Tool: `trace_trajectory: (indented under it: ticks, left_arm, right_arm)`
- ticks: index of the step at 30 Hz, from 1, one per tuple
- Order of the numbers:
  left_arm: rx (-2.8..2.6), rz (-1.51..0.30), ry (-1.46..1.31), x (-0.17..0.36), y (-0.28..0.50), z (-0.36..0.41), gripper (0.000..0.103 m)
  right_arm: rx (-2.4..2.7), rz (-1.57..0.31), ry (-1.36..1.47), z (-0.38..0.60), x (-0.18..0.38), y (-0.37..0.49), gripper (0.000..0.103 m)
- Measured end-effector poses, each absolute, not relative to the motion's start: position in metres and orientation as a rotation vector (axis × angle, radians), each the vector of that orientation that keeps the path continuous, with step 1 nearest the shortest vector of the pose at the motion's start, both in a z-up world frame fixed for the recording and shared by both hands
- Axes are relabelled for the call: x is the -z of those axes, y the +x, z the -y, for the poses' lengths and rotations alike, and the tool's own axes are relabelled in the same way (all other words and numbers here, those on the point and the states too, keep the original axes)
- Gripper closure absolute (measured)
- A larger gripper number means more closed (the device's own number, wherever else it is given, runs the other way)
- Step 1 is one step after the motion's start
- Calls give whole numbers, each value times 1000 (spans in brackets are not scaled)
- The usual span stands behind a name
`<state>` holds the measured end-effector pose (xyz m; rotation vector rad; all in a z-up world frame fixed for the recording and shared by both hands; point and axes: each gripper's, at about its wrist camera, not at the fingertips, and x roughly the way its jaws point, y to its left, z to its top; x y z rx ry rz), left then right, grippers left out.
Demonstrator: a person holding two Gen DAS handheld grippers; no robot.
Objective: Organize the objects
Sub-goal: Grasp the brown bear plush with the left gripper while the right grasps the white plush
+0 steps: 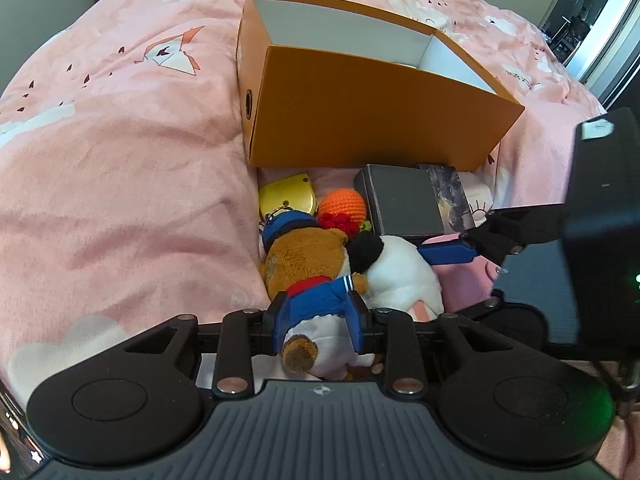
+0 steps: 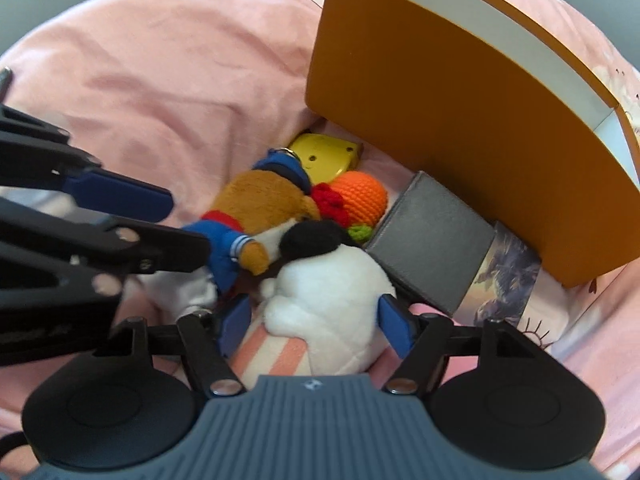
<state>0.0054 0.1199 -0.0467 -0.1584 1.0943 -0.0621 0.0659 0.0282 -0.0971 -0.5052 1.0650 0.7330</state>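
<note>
A brown bear plush (image 1: 308,256) in a blue sailor outfit lies on the pink bedding, and my left gripper (image 1: 318,314) is shut on its body. Beside it lies a white plush (image 2: 332,292) with a black patch. My right gripper (image 2: 316,320) stands open astride that white plush, a blue finger on each side. In the left wrist view one right finger (image 1: 448,252) rests against the white plush (image 1: 404,276). The left gripper (image 2: 186,226) enters the right wrist view from the left, closed on the bear (image 2: 260,200).
An open orange box (image 1: 360,120) with a white inside stands just behind the toys. Between it and the plushes lie a yellow item (image 1: 286,196), an orange crochet ball (image 1: 342,204), a grey box (image 1: 400,204) and a printed box (image 1: 454,196). Pink bedding (image 1: 140,180) spreads left.
</note>
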Motion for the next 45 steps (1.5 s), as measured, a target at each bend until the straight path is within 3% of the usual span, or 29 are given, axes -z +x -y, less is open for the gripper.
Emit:
trace_trajectory:
  ticks: [10,20,26,37,45]
  left_arm:
    - [118,-1074,-88,41,5,-109,55]
    - [152,-1103,146,60,15,-73,50]
    - [205,-1112,68,63,27,-83,43]
    - [84,-1135,280,84,30,-70,51]
    - [60,-1105,192,84,27,-82,61]
  right_arm:
    - [-722,-1185,-317,14,96,84,39]
    - [-727,-1272,-100,45,98,92,44]
    - [-723,-1300,-27,54,104,99,44]
    - [-738,-1305,5,60,103,97,43]
    - [-748,-1294,3,60,103,97,43]
